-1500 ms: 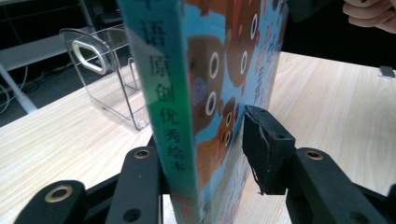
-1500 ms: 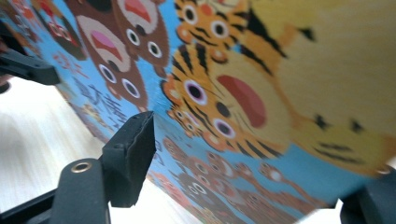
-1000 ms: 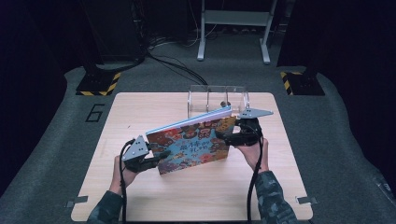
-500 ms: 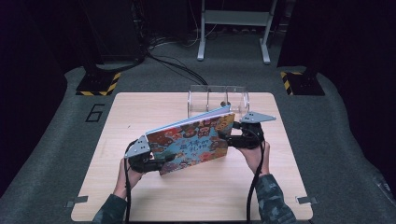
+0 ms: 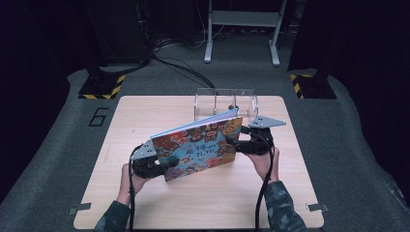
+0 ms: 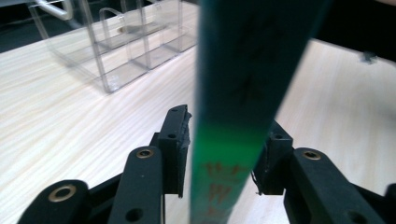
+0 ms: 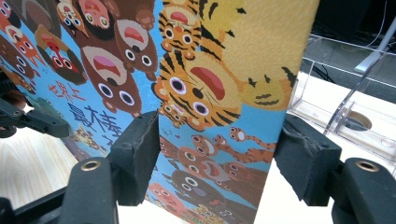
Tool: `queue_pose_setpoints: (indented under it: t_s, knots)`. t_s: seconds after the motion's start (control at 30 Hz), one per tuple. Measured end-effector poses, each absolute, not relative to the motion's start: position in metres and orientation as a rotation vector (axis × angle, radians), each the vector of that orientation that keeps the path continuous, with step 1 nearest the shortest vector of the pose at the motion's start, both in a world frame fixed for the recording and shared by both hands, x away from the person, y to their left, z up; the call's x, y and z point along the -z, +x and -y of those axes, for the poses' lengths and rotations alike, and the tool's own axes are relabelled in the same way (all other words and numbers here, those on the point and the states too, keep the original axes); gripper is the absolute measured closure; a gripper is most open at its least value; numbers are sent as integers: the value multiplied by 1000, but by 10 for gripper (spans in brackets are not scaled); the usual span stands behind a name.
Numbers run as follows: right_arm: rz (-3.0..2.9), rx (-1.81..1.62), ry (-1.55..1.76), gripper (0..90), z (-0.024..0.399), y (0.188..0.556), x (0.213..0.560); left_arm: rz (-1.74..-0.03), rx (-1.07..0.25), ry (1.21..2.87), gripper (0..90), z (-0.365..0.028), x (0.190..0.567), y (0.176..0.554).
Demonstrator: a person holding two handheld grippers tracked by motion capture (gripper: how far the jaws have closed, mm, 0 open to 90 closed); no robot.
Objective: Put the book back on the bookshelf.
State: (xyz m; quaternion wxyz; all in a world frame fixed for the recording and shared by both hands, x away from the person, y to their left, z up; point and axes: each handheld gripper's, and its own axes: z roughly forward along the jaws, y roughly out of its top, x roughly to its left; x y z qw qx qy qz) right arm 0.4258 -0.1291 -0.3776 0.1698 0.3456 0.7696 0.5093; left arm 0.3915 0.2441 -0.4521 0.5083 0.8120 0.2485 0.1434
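— What's the left gripper point(image 5: 162, 163) doing?
— Its fingers point(image 6: 175, 142) have just been closing around the spine of the picture book point(image 5: 200, 147), which stands tilted on the table point(image 5: 145, 116).
— And the right gripper point(image 5: 238, 145)?
— Its fingers point(image 7: 137, 154) sit half spread at the book's far end; whether they press it, I can't tell. The book stands a bit steeper than 1 second ago, before the clear organizer point(image 5: 226, 101).

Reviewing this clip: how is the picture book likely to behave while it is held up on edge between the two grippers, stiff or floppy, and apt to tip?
The picture book probably stays stiff: its cover looks flat and unbent. It is thin and stands on its edge on the table, so it would likely tip if released. The glossy-looking cover may slide.
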Motion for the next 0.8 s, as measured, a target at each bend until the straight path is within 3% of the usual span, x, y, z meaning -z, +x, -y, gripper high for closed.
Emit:
queue_pose_setpoints:
  t_s: [0.27, 0.43, 0.8]
  knots:
    - [-2181, -1436, 987, 340, 128, 425, 377, -586, -353, 1964, 685, -244, 452, 391]
    - [-2179, -1431, 997, 339, 127, 424, 377, -681, -240, 1946, 671, -246, 449, 395]
    - [-2181, -1408, 991, 338, 125, 426, 376, -723, -200, 1932, 662, -248, 449, 398]
